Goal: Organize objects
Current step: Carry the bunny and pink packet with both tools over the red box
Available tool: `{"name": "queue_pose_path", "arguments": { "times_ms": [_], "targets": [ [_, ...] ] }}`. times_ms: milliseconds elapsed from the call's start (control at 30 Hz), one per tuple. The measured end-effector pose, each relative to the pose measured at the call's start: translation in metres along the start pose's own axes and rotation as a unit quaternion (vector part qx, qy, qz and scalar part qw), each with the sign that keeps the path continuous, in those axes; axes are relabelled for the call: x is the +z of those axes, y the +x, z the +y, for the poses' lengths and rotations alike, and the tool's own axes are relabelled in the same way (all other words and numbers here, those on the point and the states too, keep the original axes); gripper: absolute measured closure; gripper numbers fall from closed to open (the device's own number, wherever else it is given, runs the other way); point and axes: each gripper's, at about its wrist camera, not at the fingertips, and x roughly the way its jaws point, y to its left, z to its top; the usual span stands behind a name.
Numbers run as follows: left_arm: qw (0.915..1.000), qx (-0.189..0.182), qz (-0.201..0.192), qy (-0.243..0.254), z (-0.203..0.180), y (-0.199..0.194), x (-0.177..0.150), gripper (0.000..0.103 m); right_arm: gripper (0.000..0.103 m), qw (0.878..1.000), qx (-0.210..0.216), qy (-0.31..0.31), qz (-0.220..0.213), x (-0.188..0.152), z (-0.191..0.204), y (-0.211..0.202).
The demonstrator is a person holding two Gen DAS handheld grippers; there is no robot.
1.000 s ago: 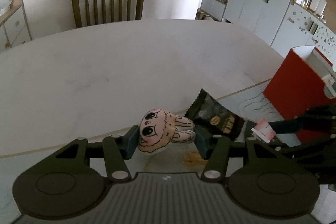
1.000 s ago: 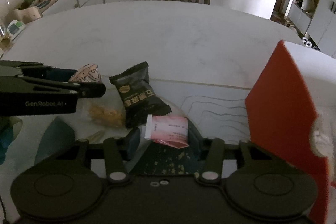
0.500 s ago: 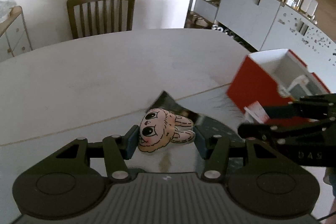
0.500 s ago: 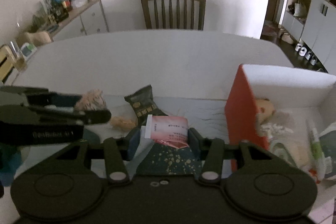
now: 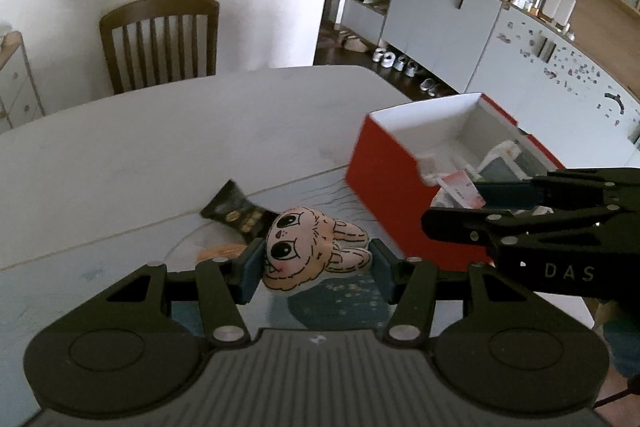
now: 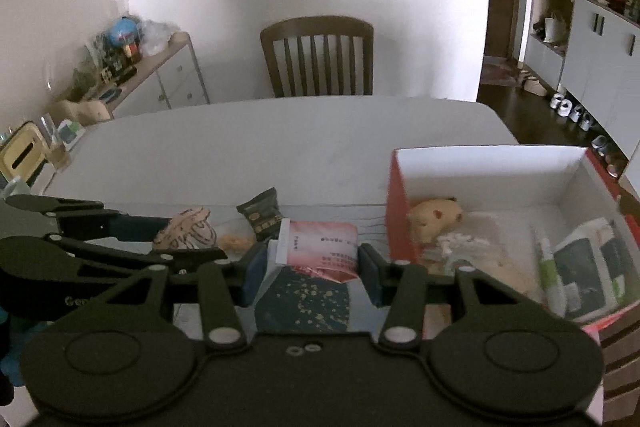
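Note:
My left gripper (image 5: 314, 261) is shut on a pink bunny toy (image 5: 308, 251) and holds it above the table; the toy also shows in the right wrist view (image 6: 188, 231). My right gripper (image 6: 314, 263) is shut on a pink-and-white sachet (image 6: 320, 243), held up just left of the red box (image 6: 396, 211). In the left wrist view the sachet (image 5: 460, 189) sits at the box's near rim. The red box (image 5: 384, 171) is open, with a yellow plush (image 6: 434, 219), a tube and packets inside. A black snack packet (image 5: 236, 217) lies on the table.
A wooden chair (image 6: 318, 57) stands behind the white table (image 6: 248, 143). An orange snack piece (image 6: 232, 239) lies by the black packet. A sideboard with clutter (image 6: 132, 75) is at the left; white cabinets (image 5: 448, 15) are at the right.
Both grippers have risen and moved right toward the red box, carrying the bunny toy and the sachet. The box's open inside has come into view.

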Motion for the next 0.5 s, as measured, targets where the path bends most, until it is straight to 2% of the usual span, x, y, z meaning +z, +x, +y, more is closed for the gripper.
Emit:
{"name": "queue_pose_path", "arguments": {
  "times_ms": [500],
  "targets": [
    [0.9993,-0.017,-0.011,0.033,-0.092,0.012,0.010,0.048,0.054,1.000,-0.019,0.003,-0.016,-0.020,-0.073,-0.046]
  ]
}}
